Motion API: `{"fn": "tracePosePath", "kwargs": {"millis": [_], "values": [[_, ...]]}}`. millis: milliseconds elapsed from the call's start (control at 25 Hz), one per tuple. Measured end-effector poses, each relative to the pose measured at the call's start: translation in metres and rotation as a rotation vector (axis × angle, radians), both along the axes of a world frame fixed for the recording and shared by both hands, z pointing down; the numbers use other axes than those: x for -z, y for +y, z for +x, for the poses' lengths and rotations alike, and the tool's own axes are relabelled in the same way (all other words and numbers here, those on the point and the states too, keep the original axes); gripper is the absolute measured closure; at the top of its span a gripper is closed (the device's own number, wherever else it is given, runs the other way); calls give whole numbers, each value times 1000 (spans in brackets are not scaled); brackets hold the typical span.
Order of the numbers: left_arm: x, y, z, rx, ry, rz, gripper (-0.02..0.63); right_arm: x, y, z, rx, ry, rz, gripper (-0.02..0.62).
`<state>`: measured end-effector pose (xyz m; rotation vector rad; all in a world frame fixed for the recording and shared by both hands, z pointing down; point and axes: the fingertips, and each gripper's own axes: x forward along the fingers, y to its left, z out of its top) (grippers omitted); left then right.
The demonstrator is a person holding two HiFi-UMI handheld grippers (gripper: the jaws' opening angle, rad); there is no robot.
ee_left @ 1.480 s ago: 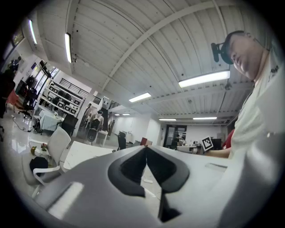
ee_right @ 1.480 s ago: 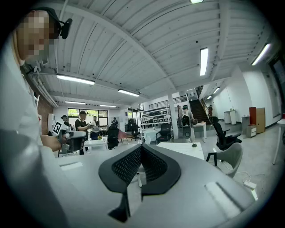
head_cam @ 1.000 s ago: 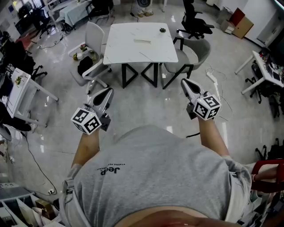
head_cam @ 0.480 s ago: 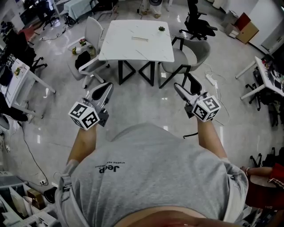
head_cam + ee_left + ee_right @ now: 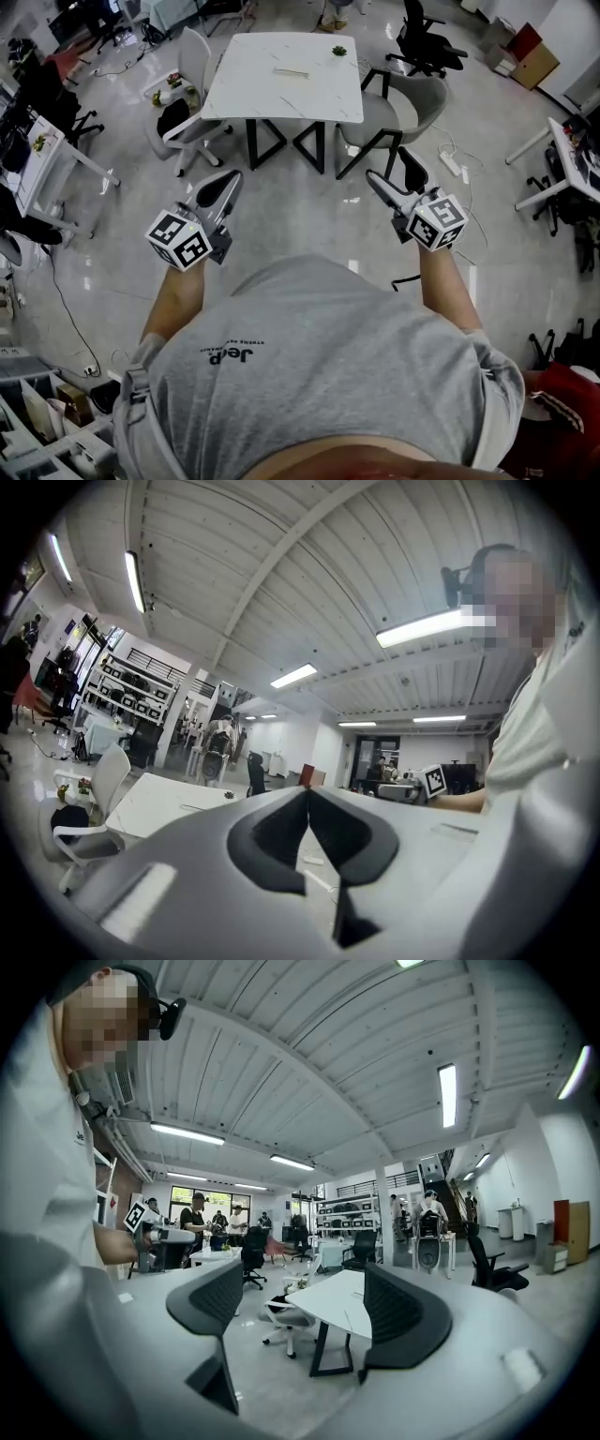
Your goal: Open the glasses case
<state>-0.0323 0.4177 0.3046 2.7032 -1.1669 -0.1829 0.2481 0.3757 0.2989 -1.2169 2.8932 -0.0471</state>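
My right gripper (image 5: 389,169), shut a second ago, is opening now, its jaws wide with nothing between them but a far view of the white table (image 5: 246,94). My left gripper (image 5: 228,181) has its jaws together, empty. Both point level, well apart from that table, where a slim pale thing (image 5: 292,71) lies, perhaps the glasses case, too small to tell. I judge I am readying to reach; the case is untouched.

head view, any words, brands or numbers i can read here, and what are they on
"JeP": printed on the chest of the person's grey shirt.
Small line of print just above it: too small to read.
Left marker cube and right marker cube: black-and-white square patterns only, no words.
Nothing else is readable.
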Motion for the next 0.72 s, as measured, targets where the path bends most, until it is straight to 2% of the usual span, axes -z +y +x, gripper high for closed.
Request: {"fn": "tracePosePath", "kwargs": {"millis": [200,400,560,720], "values": [[-2,-11,0,7,-15,-18,548,-4,-13,7,-2,-5,-15,215],[-9,-46,-16,1,13,-27,548,-13,-38,-4,-23,6,-35,215],[-21,-89,-32,-52,18,-21,548,-18,-71,-22,-64,32,-44,215],[-29,-156,-59,-105,54,-13,548,-18,-117,-46,-130,59,-39,215]]}}
